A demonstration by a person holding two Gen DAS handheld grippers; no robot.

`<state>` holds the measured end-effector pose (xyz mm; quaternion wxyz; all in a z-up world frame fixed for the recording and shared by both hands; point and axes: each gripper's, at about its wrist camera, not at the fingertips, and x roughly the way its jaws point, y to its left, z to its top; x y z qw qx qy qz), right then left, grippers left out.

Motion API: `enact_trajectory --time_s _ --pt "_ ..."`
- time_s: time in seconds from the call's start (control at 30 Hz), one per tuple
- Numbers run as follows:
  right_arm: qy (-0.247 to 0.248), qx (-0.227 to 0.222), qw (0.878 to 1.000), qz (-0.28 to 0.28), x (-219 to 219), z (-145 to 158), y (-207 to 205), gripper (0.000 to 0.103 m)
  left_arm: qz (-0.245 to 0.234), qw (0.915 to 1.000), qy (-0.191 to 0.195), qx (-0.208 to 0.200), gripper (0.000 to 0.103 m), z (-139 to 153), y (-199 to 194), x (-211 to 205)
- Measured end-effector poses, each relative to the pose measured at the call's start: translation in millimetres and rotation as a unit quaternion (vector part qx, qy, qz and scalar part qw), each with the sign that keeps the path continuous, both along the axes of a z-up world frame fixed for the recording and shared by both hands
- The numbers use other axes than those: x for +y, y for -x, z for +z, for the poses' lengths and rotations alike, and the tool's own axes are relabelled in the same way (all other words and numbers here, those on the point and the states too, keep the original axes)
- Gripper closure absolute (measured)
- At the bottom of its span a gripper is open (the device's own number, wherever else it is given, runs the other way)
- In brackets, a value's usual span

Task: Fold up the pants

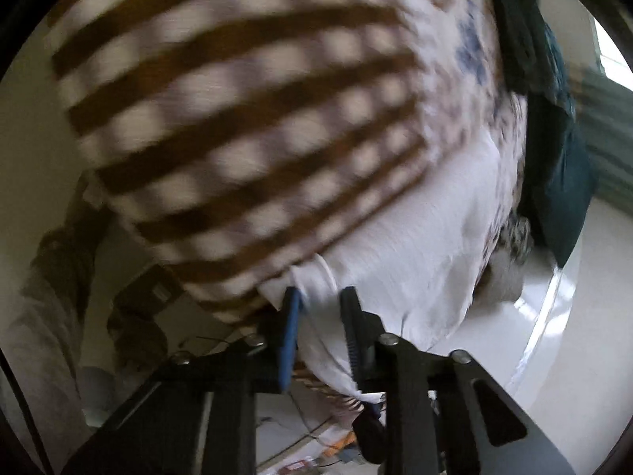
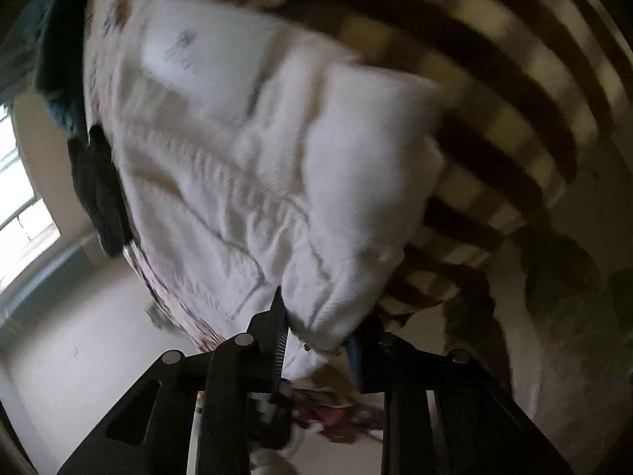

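Observation:
The white pants [image 1: 415, 257] lie bunched on a brown-and-white checked blanket [image 1: 237, 118]. My left gripper [image 1: 322, 308] is shut on a fold of the white cloth at their near edge, which runs down between the blue pad and the black ribbed finger. In the right wrist view the pants [image 2: 277, 158] show a ribbed seam and a printed label. My right gripper [image 2: 316, 336] is shut on a thick corner of them that fills the gap between its jaws. Both views are motion-blurred.
A floral sheet [image 1: 455, 39] and a dark teal cloth [image 1: 554, 178] lie beyond the pants; the teal cloth [image 2: 95, 190] also shows at the left in the right wrist view. Pale floor [image 2: 99, 316] and a bright window [image 2: 19, 198] lie to that side. Loose clutter [image 1: 316, 455] sits on the floor below.

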<state>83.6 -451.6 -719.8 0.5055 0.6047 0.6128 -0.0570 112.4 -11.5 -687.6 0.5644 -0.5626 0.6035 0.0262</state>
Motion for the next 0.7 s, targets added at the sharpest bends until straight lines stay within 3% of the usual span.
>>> enact_trajectory --time_s 0.13,0.2,0.27,0.3,0.43,0.5,0.53,0.7 --pt "0.002 -0.017 0.999 0.047 -0.4 10.9 -7.2 0.067 0.050 0.9985 0.021 0.007 0.086 2.8 11.7 29.0" --pt "0.001 -0.019 0.998 0.062 0.7 17.6 -7.2 0.052 0.032 0.9993 0.018 0.007 0.070 11.7 8.9 32.6" --pt "0.003 -0.021 0.997 0.072 2.5 22.2 -6.2 0.042 0.007 0.9999 0.009 -0.011 0.054 23.1 0.5 27.4" --pt "0.003 -0.016 0.997 0.082 6.2 22.6 -6.2 0.042 -0.005 0.9997 0.005 -0.024 0.047 27.2 -5.8 22.2" --pt "0.012 -0.006 0.993 0.121 14.2 34.1 -5.9 0.042 -0.087 0.9953 -0.036 -0.023 0.045 21.3 -33.0 -10.7" --pt "0.035 -0.009 0.987 0.156 17.5 48.3 -11.3 0.042 -0.109 0.9924 -0.044 -0.035 0.047 16.3 -37.1 -25.5" --pt "0.052 -0.009 0.983 0.177 18.3 55.9 -14.4 0.042 -0.130 0.9883 -0.067 -0.041 0.048 18.1 -37.5 -31.0" --pt "0.137 -0.004 0.963 0.233 2.1 89.1 -35.1 0.042 -0.156 0.9812 -0.102 -0.051 0.048 37.8 -36.8 -27.8"
